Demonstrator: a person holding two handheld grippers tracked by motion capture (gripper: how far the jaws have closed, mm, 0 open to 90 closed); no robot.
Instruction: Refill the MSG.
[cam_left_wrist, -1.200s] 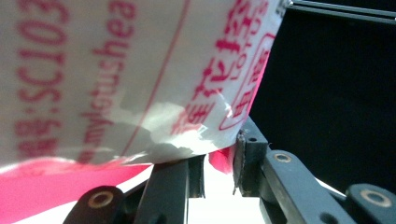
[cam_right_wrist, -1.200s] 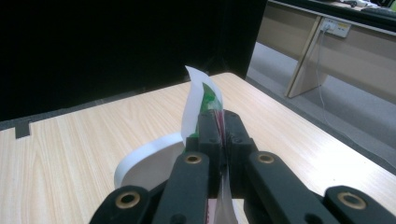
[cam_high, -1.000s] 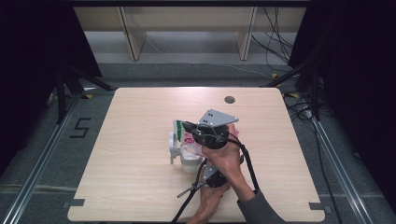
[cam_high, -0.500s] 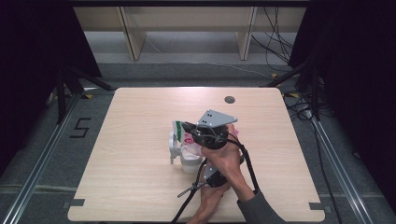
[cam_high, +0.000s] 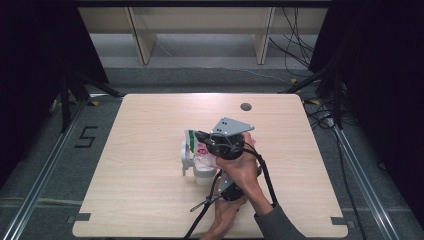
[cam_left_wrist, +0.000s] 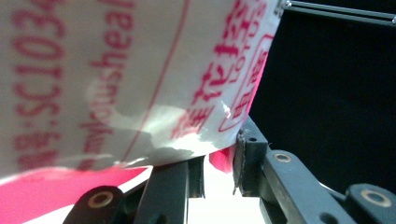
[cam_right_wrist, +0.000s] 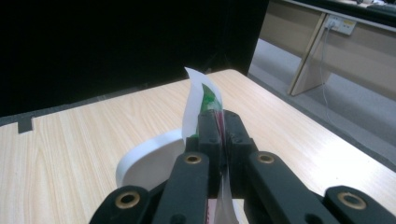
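On the wooden table (cam_high: 150, 200), jaws pinch a crinkled plastic packet (cam_right_wrist: 198, 100).

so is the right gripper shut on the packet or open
Shut on it: the right gripper fingers press together on the packet's thin edge.

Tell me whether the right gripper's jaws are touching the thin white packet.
Touching. In the right gripper view the right gripper has both black jaws closed flat on the white packet, its edge sticking up between them with no gap.

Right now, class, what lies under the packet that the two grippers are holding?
A white cup stands under the packet on the table. The right gripper and hand cover the cup's inside.
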